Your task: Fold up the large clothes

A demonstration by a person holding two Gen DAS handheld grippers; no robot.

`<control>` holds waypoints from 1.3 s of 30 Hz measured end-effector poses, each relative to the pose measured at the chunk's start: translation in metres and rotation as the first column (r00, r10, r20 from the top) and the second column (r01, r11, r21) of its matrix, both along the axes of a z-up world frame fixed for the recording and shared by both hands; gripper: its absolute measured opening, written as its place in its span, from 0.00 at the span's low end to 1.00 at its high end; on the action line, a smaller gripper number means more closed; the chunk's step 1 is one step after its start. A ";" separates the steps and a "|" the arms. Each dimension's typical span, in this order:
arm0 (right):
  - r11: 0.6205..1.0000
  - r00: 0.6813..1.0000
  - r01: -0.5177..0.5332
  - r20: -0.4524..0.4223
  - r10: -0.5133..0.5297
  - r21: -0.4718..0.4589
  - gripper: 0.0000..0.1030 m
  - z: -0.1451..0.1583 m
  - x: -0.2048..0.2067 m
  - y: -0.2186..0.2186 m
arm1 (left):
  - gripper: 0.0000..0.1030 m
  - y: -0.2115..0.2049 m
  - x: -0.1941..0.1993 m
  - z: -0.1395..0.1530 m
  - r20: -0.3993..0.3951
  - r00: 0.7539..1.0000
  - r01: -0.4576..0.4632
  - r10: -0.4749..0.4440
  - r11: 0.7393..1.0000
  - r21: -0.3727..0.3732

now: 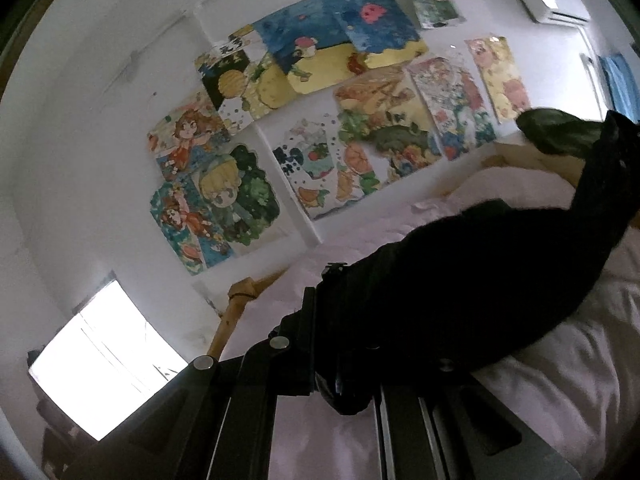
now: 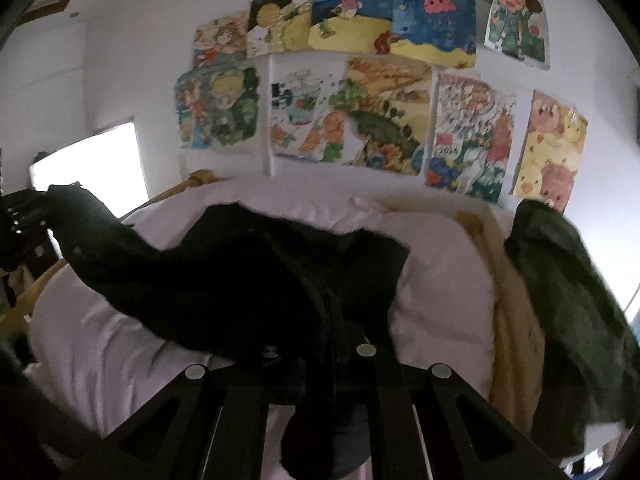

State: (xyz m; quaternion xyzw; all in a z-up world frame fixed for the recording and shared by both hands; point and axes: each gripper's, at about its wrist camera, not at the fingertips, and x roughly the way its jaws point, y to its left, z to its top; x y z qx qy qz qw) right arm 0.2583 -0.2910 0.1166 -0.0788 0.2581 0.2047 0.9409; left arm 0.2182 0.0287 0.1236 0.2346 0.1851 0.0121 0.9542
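Note:
A large black garment [image 1: 460,276] hangs stretched above a bed with a pale pink cover [image 1: 560,360]. My left gripper [image 1: 340,344] is shut on one end of it; the fingertips are buried in the cloth. The garment runs up to the right, where the other gripper holds it at the frame edge. In the right wrist view the same garment [image 2: 248,276] spreads leftward across the bed [image 2: 440,300], and my right gripper [image 2: 320,340] is shut on its near end. The left gripper shows far left [image 2: 24,216], gripping the other end.
A dark green garment [image 2: 568,300] lies on the right of the bed over a tan blanket [image 2: 516,320]. Colourful drawings [image 2: 360,80] cover the white wall behind. A wooden bed frame [image 1: 236,308] runs on the left, and a bright window [image 1: 104,364] is beyond it.

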 end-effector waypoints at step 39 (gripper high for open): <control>0.995 0.983 0.062 -0.168 -0.075 -0.084 0.11 -0.143 0.350 0.053 | 0.05 0.045 0.343 -0.117 -0.261 0.954 -0.188 0.148 0.973 -0.135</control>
